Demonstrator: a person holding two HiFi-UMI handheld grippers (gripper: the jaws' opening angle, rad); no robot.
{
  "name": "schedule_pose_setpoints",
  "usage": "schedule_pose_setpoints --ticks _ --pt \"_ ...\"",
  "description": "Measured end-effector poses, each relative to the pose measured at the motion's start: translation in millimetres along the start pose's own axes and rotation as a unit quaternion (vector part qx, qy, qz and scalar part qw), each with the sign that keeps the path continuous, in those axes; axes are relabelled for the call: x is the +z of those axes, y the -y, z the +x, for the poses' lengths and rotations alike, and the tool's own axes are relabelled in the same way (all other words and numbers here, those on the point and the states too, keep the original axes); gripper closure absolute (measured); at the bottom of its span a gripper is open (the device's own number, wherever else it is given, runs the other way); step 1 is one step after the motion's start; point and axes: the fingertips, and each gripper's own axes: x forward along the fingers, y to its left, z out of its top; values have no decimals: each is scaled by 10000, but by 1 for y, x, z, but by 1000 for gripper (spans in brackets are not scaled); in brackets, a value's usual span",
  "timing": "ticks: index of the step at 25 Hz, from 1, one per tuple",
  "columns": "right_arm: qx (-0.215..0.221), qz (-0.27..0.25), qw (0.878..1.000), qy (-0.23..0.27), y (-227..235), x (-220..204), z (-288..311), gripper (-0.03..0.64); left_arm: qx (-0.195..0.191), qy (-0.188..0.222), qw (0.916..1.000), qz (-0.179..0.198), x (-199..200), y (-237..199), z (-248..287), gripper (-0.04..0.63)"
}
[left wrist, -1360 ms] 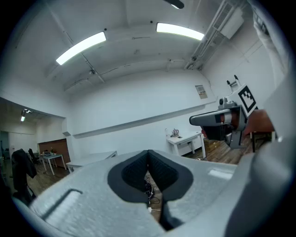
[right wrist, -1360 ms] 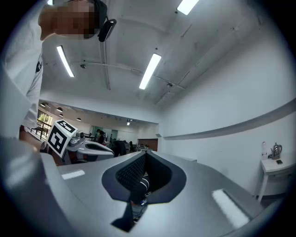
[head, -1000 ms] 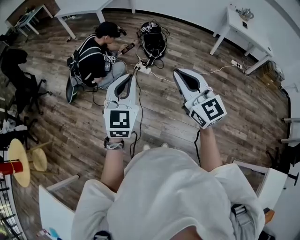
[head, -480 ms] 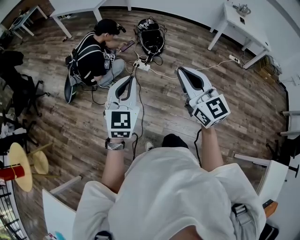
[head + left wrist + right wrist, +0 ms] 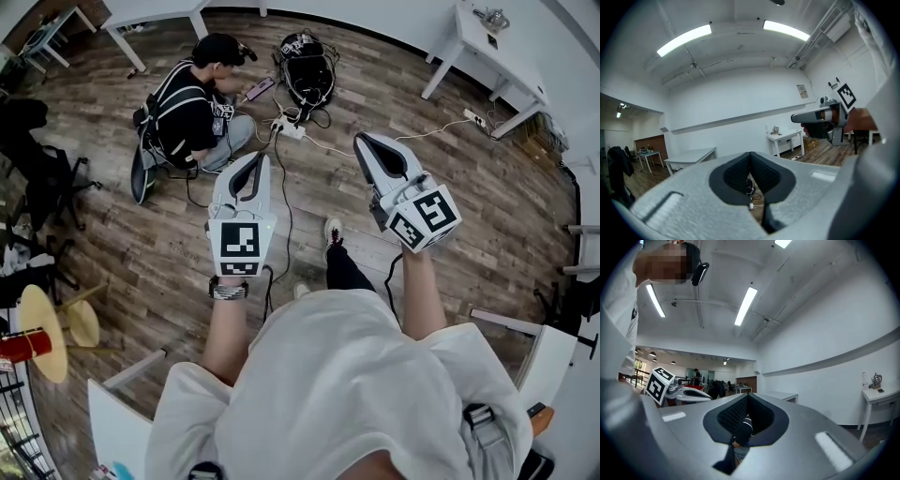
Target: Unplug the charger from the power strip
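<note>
Two claws are held out level over the wooden floor (image 5: 487,216), one in each hand. Both are seen closed, pads together with nothing between them: the left claw (image 5: 257,159) and the right claw (image 5: 364,142). Each is well apart from everything on the floor.

Two white strips are counted. The power strip (image 5: 289,129) lies flat towards the far edge of the floor, about midway along the far wall. It is just beside the knee of one seated person (image 5: 183,112) and just in front of one black bag (image 5: 307,75). Its long axis is set slantwise, from far left to near right in the head view. Several plugs and leads are crowded onto it, and the charger cannot be told from them at this size, nor which way it points. Through the gap under the closed left pads the same strip is glimpsed far ahead.

One white cable (image 5: 326,146) is run from it towards the second strip (image 5: 474,119), which lies near the floor's far right corner, by a leg of one white bench (image 5: 497,66). Another white bench (image 5: 155,13) is placed at the far left.
</note>
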Motion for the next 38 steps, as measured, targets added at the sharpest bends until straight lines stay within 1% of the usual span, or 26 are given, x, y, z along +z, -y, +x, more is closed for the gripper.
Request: schedule_pose_setpoints --ticks 4,10,14,18,27,32,38 --pt "3 38 10000 86 26 -3 18 615 25 20 10000 49 3 -6 27 591" --pt "-75 26 9999 67 80 -8 47 615 36 -6 9999 117 11 -14 84 591" --pt "-158 124 9998 51 125 -9 63 615 4 -47 9999 141 18 -15 127 591" --pt "-193 208 9996 7 173 -14 78 615 59 -102 9999 124 22 -17 175 591" --pt "11 275 9995 -162 259 -26 122 615 277 -238 9993 49 24 -26 270 591" --pt "53 406 9988 -257 296 -38 145 615 375 -351 9987 39 21 -34 308 591" --pt "24 602 9975 -355 326 -52 175 615 386 -512 9979 75 13 -48 346 591"
